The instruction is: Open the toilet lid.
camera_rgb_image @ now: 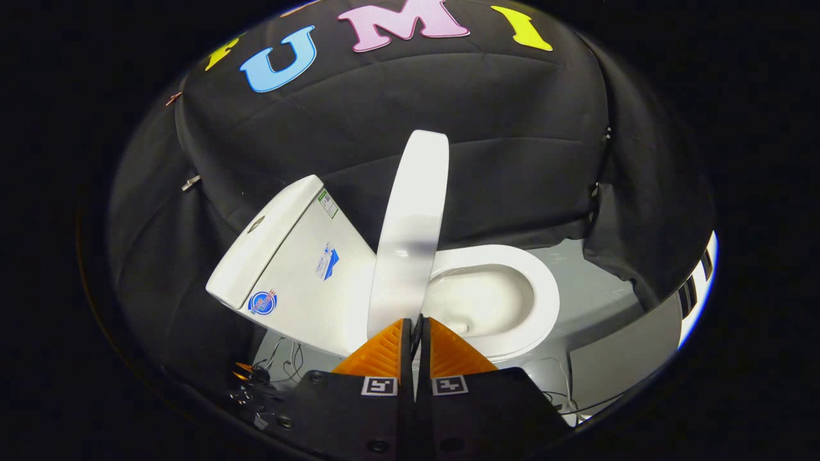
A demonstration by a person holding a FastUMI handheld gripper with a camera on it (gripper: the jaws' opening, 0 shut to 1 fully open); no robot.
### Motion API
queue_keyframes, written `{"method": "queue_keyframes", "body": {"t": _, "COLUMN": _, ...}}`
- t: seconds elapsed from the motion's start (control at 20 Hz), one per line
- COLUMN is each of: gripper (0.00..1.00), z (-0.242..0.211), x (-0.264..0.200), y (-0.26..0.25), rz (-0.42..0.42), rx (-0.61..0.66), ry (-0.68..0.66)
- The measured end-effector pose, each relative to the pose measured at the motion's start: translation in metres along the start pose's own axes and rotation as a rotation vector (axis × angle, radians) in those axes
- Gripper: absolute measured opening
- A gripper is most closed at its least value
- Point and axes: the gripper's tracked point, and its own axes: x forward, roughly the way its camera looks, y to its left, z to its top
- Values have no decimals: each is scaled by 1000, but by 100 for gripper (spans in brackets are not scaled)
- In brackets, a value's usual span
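At the left, the toilet's tank (288,256) leans against the black booth cloth (512,141). Beside it the toilet lid (410,224) stands raised, its long axis running up from the hinge, seen nearly edge-on, free end pointing up. To its right lies the open bowl and seat (506,301) on the grey floor (596,294). The hand-held gripper (418,323) has its fingers nearly together, a thin slit between them, tips right at the lid's lower edge; whether they pinch it, I cannot tell.

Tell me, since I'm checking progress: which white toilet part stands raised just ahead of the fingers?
The lid, upright on edge; tank and bowl sit beside it.
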Motion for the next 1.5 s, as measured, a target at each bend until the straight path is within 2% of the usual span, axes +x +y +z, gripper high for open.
{"method": "queue_keyframes", "body": {"t": 0.4, "gripper": 5, "z": 4, "x": -3, "y": 31, "rz": -7, "rx": -43, "ry": -1}}
{"method": "queue_keyframes", "body": {"t": 0.65, "gripper": 5, "z": 4, "x": -1, "y": 41, "rz": -62, "rx": -76, "ry": 10}}
{"method": "queue_keyframes", "body": {"t": 1.5, "gripper": 5, "z": 3, "x": 6, "y": 111, "rz": -150, "rx": -218, "ry": -21}}
